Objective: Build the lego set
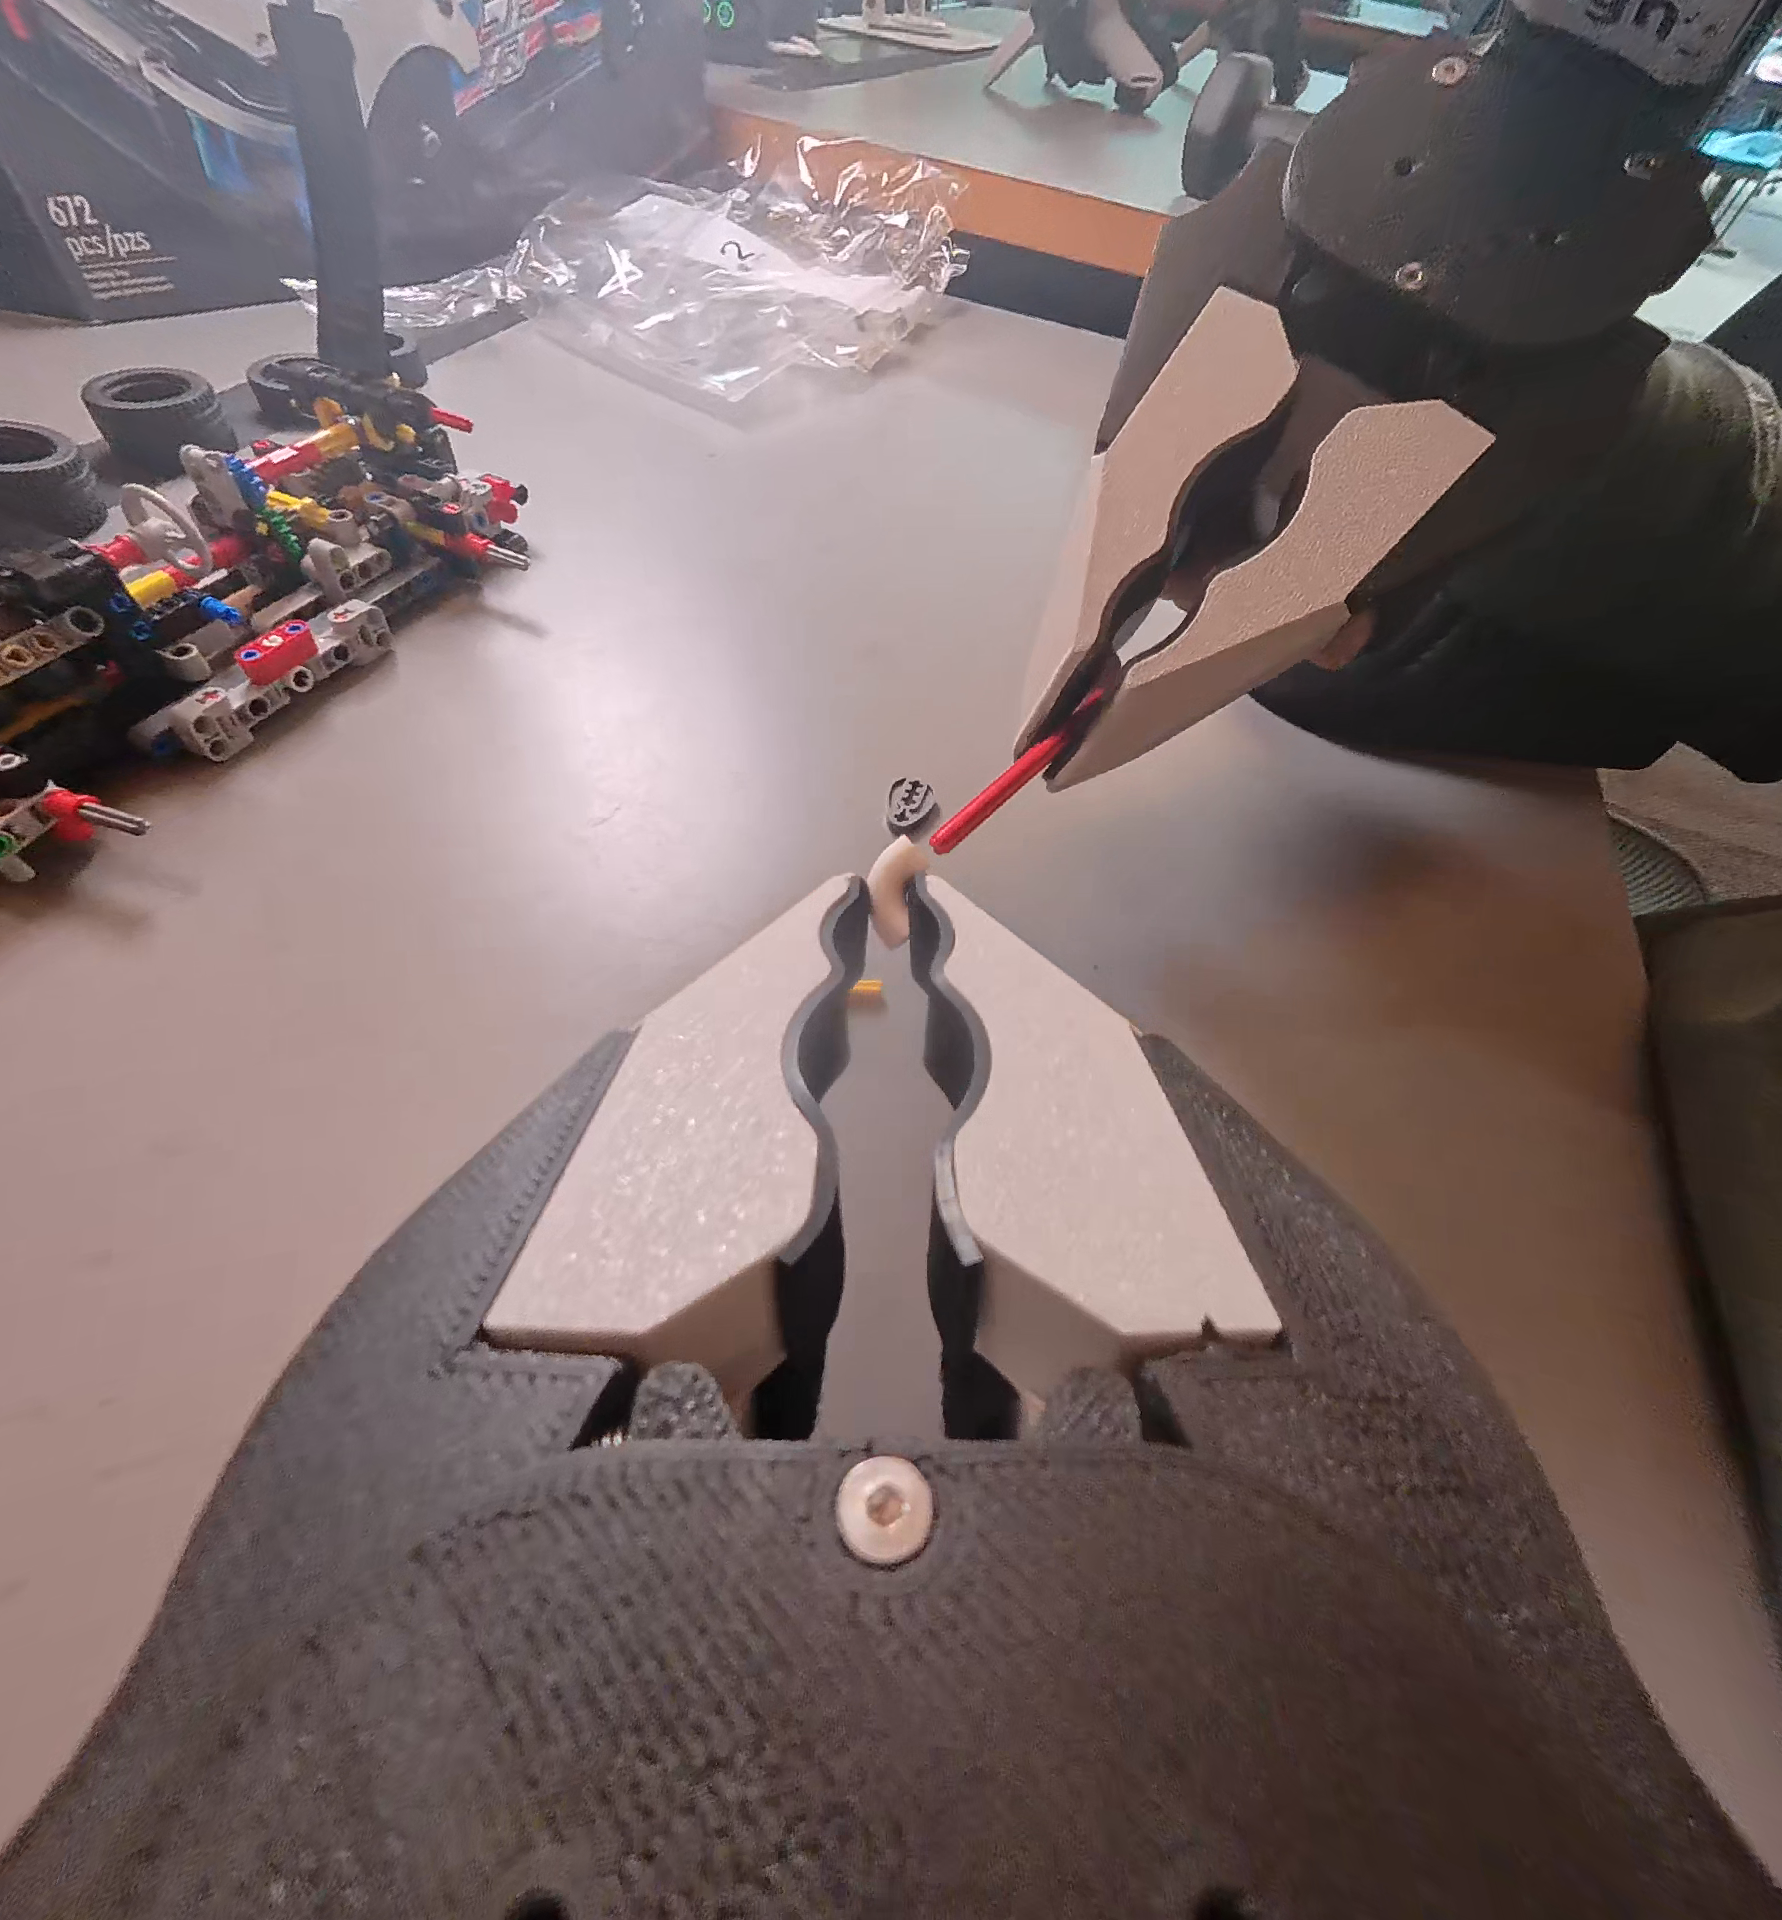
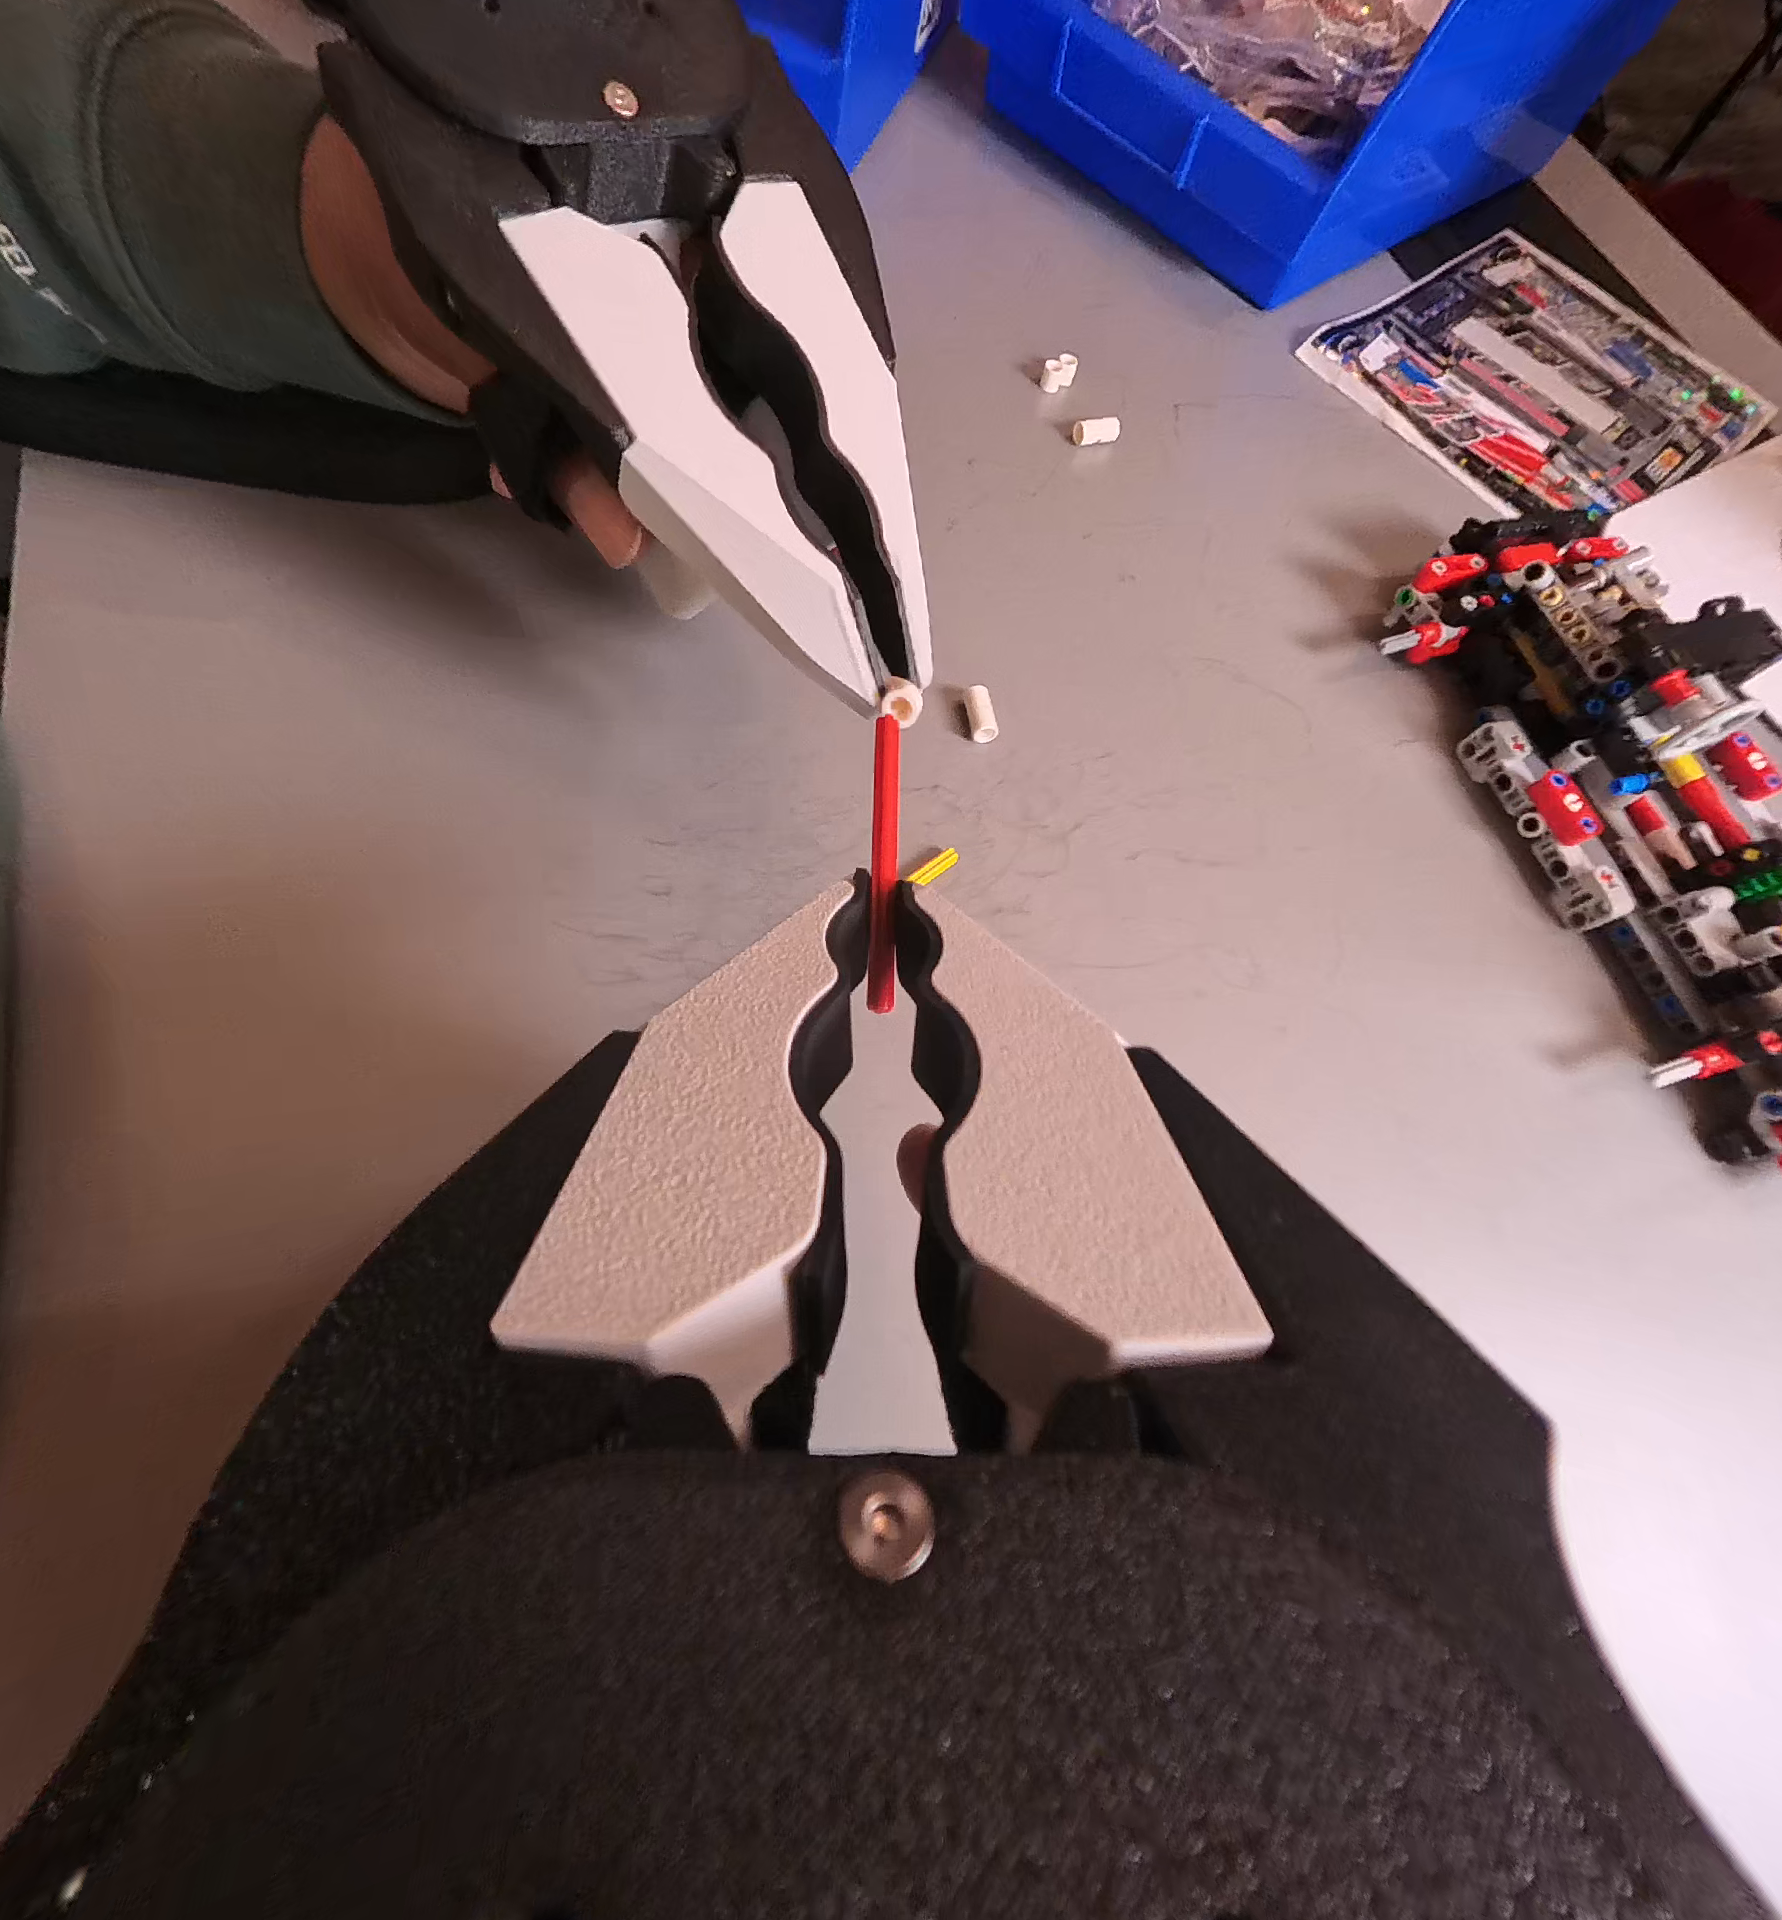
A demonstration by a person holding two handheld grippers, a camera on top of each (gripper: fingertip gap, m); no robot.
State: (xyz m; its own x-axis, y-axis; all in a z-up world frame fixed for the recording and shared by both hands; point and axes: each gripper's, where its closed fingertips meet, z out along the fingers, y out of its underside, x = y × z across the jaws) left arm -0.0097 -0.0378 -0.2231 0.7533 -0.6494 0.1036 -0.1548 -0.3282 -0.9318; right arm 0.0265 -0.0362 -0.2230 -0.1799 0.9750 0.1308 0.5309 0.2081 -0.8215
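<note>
My left gripper (image 1: 889,885) is shut on a small white tube piece (image 1: 894,891), held at the fingertips above the grey table (image 1: 658,727). The same piece shows end-on in the right wrist view (image 2: 901,703). My right gripper (image 2: 881,888) is shut on a thin red axle (image 2: 884,831) that sticks out forward. The axle's free tip (image 1: 944,840) lies right at the white piece's open end. A small black piece (image 1: 910,802) lies on the table just beyond. A short yellow axle (image 2: 935,869) lies on the table beside my right fingertips.
A partly built brick car chassis (image 1: 243,582) lies at the left, with loose black tyres (image 1: 154,405) behind it. Clear plastic bags (image 1: 741,281) and a dark box (image 1: 87,208) sit farther back. Loose white tubes (image 2: 980,713), blue bins (image 2: 1282,135) and a printed booklet (image 2: 1531,374) show in the right wrist view. My hands' fingertips stand some 5 centimetres from each other.
</note>
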